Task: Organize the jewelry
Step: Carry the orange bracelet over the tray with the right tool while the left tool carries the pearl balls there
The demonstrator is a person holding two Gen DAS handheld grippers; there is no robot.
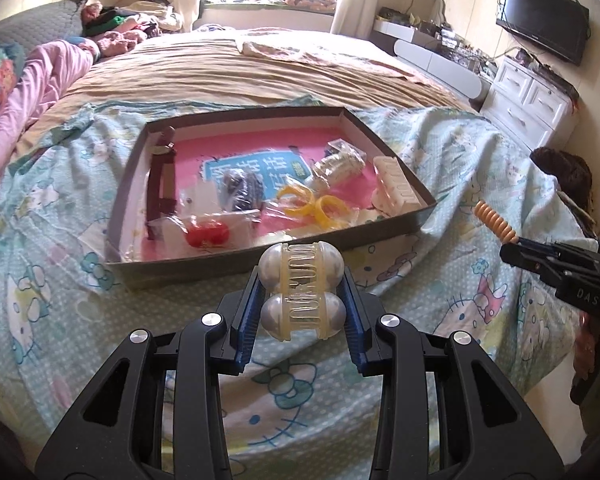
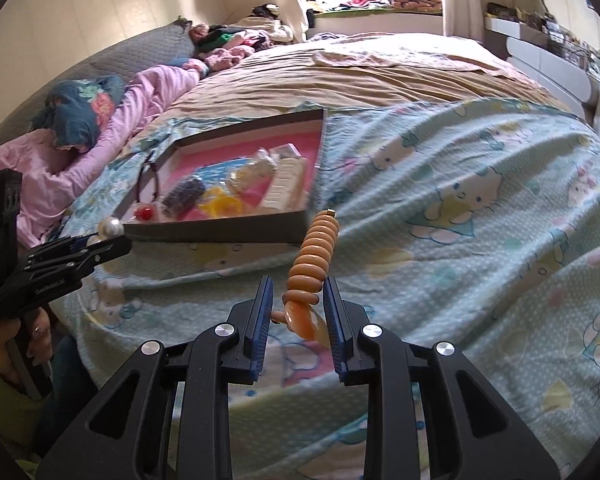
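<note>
A shallow cardboard box (image 1: 228, 258) with a pink floor lies on the bed and holds bagged jewelry: yellow rings (image 1: 313, 204), a red piece (image 1: 206, 234), a dark beaded piece (image 1: 240, 188), a white comb clip (image 1: 393, 182) and a brown strap (image 1: 160, 184). My left gripper (image 1: 301, 296) is shut on a pearl hair clip (image 1: 301, 292), just before the box's near wall. My right gripper (image 2: 298, 304) is shut on an orange beaded bracelet (image 2: 313, 252) that sticks up, right of the box (image 2: 220, 232). It also shows in the left wrist view (image 1: 495, 224).
The bed has a cartoon-print sheet (image 2: 459, 200) and a tan blanket (image 1: 260, 76). Pink bedding and pillows (image 1: 40, 80) lie at the left. A white dresser (image 1: 531, 100) and a wall TV (image 1: 543, 20) stand on the right.
</note>
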